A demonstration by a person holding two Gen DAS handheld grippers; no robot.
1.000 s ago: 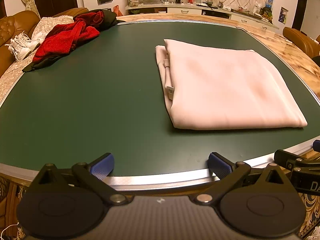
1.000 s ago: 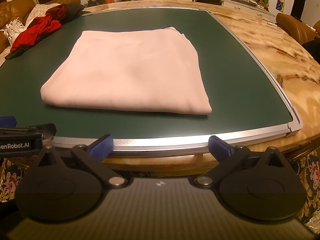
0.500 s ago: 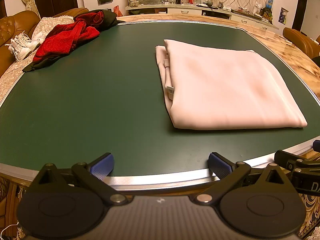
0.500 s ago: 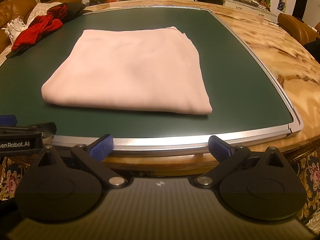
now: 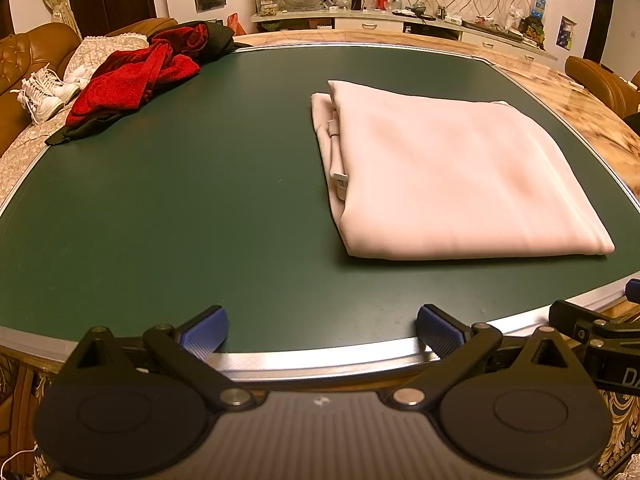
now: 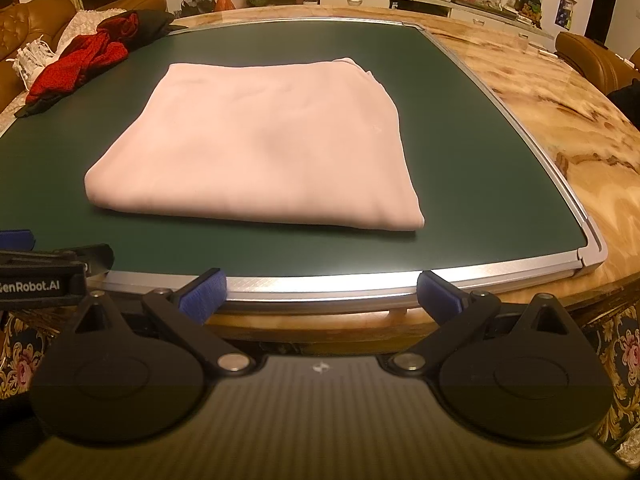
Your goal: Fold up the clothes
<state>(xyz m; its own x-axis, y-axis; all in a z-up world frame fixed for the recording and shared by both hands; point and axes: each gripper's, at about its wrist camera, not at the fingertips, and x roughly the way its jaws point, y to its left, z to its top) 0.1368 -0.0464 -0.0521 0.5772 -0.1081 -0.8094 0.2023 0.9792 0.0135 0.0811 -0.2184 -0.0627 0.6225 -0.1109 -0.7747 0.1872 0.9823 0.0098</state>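
A pale pink garment [image 5: 452,176] [image 6: 264,148] lies folded into a flat rectangle on the green mat [image 5: 180,208] [image 6: 460,160], with a white label showing at its left edge. My left gripper [image 5: 320,330] hovers open at the mat's near metal edge, to the left of the garment and well short of it. My right gripper [image 6: 320,292] is open too, held just off the near edge in front of the garment. Nothing sits between either pair of blue fingertips.
A heap of red and black clothes [image 5: 140,80] [image 6: 84,64] sits at the mat's far left corner. White shoes [image 5: 44,90] rest on a brown sofa [image 5: 24,60]. The marble table top [image 6: 560,120] runs along the right. A cluttered sideboard [image 5: 400,16] stands behind.
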